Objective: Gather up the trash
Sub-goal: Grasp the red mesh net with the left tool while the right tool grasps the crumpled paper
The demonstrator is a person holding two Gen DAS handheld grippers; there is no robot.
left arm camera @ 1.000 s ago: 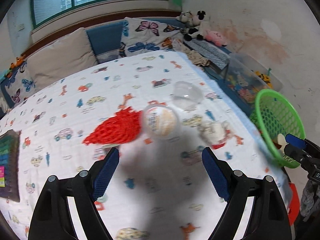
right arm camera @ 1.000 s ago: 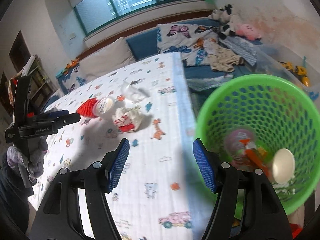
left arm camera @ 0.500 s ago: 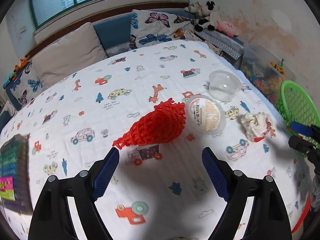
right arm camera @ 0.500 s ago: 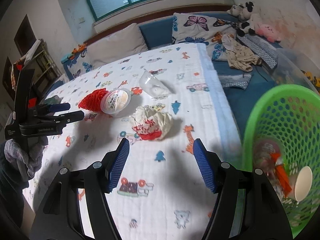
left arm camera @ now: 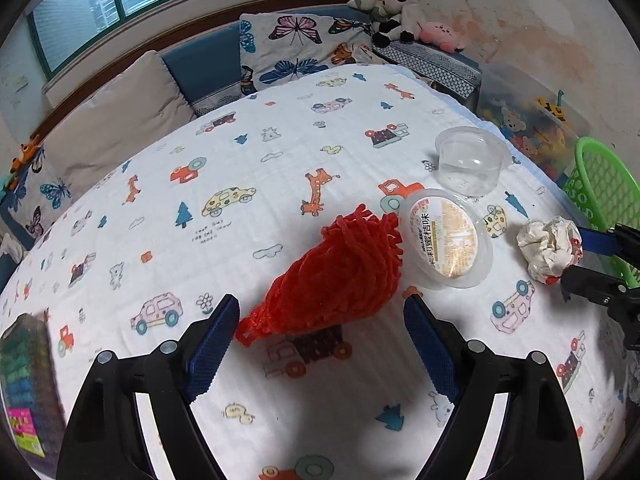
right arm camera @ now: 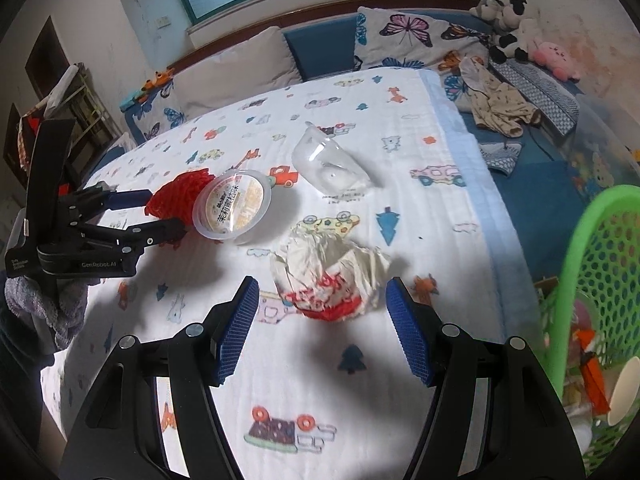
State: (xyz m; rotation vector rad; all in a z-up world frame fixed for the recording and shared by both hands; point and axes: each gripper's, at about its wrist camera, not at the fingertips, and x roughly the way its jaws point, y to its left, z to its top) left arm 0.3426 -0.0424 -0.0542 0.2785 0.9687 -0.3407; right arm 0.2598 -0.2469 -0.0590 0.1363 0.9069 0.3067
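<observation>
Butterfly pillow (left arm camera: 304, 48), plush toys (right arm camera: 516, 36) and perhaps a toy-filled clear bin (left arm camera: 528, 128) beyond the bed.

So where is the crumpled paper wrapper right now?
In the right wrist view the crumpled paper wrapper lies on the printed sheet, just ahead of the open right tool, between the labelled plastic cup and the green basket.

The green basket (left arm camera: 600, 196) is cut off at the frame's right edge, its contents (right arm camera: 592, 364) hard to identify.
</observation>
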